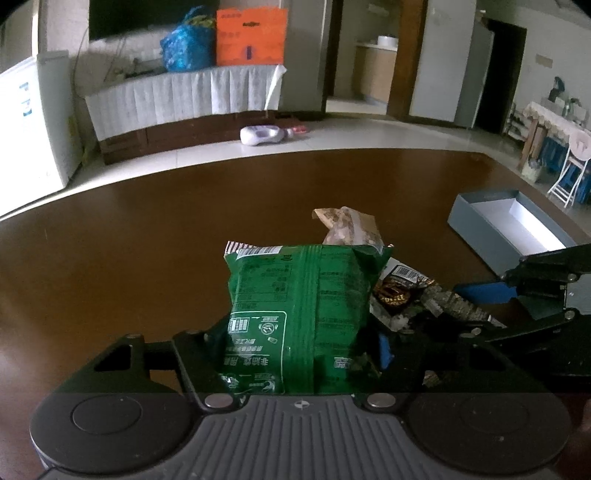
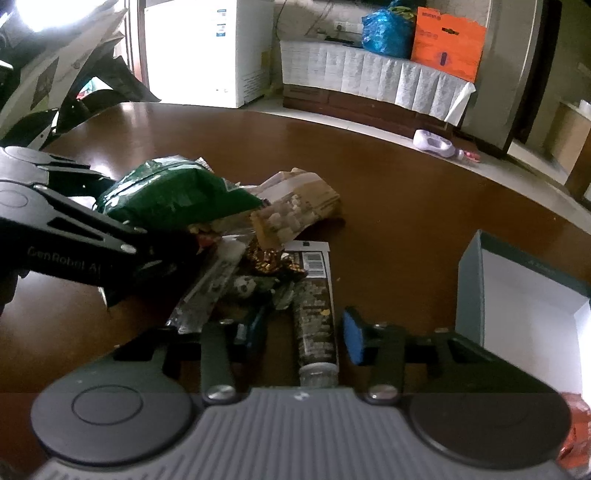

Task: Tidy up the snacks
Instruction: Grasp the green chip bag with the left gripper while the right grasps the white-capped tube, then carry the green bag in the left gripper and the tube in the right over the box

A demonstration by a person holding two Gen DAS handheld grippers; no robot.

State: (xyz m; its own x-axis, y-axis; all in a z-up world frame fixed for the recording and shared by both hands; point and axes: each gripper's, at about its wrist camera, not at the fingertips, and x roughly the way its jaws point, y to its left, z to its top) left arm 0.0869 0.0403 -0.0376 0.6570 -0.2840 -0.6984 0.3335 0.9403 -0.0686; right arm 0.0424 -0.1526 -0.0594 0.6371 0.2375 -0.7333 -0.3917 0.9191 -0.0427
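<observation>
Grippers are seen low over a dark brown glossy wooden table (image 1: 110, 258), both angled down at a heap of snack packets. The left gripper (image 1: 295, 350) is partly closed around a puffy green foil snack bag (image 1: 306, 295), which stands upright between its fingers; firm pad contact cannot be confirmed, as the pads are mostly hidden by the bag. The right gripper (image 2: 303, 332) is narrowed around a long dark speckled snack bar wrapper with a clear end (image 2: 316, 321), lying flat between its blue-padded fingers (image 2: 352, 341); a gap is seen on either side, so no pressing is shown. Just beyond, a crumpled dark brown-and-gold candy wrapper (image 2: 271, 258) and a white barcode label (image 2: 314, 260) are piled against the green bag. Behind these, a tan packet with pale puffed pieces (image 2: 295, 210) is leaned on the heap. To the right, well apart from the pile, an open grey cardboard box with a white inside (image 1: 506, 221) is set on the table. Farther off, on the pale tiled floor, a white and lilac plastic bottle (image 1: 264, 134) is lying on its side. At the back, a blue plastic bag (image 1: 186, 42) and an orange paper bag (image 1: 251, 35) are placed on a cloth-covered cabinet (image 1: 177, 99).
</observation>
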